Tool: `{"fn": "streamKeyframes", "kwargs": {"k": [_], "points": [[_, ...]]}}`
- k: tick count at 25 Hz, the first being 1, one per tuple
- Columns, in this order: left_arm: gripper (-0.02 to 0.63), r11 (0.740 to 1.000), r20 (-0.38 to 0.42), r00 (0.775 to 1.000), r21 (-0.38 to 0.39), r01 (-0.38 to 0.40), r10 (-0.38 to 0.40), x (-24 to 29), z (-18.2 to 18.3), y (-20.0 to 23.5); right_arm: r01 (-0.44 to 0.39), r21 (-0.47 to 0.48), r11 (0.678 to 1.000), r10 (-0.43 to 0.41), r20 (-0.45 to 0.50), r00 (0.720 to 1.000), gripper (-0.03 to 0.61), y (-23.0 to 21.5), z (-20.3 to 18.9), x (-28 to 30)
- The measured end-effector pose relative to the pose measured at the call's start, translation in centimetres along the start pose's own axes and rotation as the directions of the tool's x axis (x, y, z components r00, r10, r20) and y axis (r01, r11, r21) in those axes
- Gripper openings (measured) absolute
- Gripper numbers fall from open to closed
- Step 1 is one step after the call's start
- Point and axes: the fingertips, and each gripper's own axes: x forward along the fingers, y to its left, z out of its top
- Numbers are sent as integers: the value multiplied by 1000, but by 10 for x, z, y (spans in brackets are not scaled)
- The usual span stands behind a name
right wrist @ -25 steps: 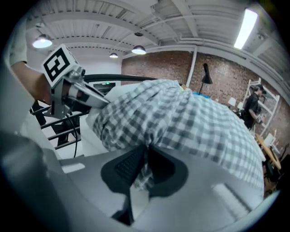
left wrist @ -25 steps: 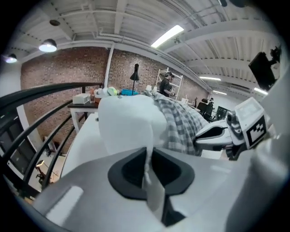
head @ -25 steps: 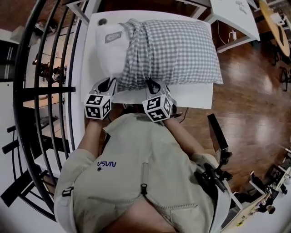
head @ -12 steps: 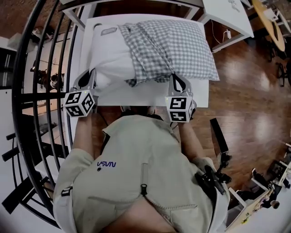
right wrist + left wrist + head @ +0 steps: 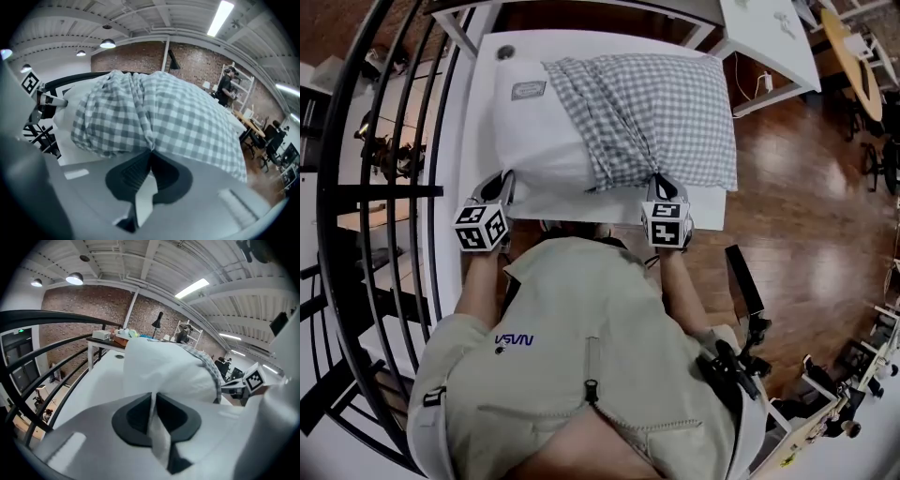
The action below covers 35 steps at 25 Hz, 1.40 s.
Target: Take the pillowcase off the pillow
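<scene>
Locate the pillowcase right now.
Head view: the checked pillowcase covers the right part of the pillow on the white table, its near edge pinched in the right gripper; the bare pillow end lies to its left.

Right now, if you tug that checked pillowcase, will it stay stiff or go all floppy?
Probably floppy: the pillowcase bunches into folds where the right hand-held gripper pinches it. Likely light, since it drapes loosely over the white pillow.

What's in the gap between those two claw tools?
In the head view, bare white pillow lies nearest the left gripper, whose jaws have just been closing on it. Next comes the bunched checked pillowcase, pinched by the right gripper.
</scene>
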Motion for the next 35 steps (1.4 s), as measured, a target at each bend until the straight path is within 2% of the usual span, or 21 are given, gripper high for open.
{"fn": "streamKeyframes", "kwargs": {"k": [2,5,7,9,11,13,15,17,18,21,24,28,31,35], "points": [[72,997,-25,997,29,74,-73,1,1,-7,-15,4,1000,15,16,1000,11,2,2,1],[152,980,-49,981,58,190,-187,-13,12,-21,-46,2,999,46,28,999,29,5,8,-8],[182,961,-54,962,55,270,-267,-27,23,-34,-79,8,997,79,45,996,69,8,16,-20],[193,936,-61,938,70,346,-342,-37,38,-48,-128,6,992,127,80,989,74,13,28,-36],[193,910,-32,916,105,400,-399,-41,63,-58,-182,-3,983,181,128,975,74,24,46,-50],[193,895,36,900,137,425,-433,-42,96,-62,-221,-14,975,220,193,956,74,35,73,-64],[193,909,113,907,153,388,-406,-32,128,-50,-229,-42,973,232,255,939,74,43,107,-72],[195,938,163,927,136,318,-338,-12,151,-28,-217,-79,973,231,305,924,74,47,142,-72],[220,950,168,937,118,291,-308,1,159,-17,-212,-95,973,231,325,917,78,48,160,-68],[293,966,126,959,98,241,-252,41,173,3,-201,-146,969,241,365,899,106,52,212,-50],[333,975,81,974,93,204,-211,76,176,8,-189,-195,962,250,368,896,118,52,252,-24],[405,983,14,983,42,181,-181,113,163,8,-192,-238,952,260,299,918,150,49,290,28],[401,982,-31,982,27,185,-185,125,150,2,-217,-280,935,278,202,939,171,53,301,69],[226,970,-67,971,63,236,-231,118,138,-17,-286,-311,906,294,-23,956,193,66,276,117]]}}
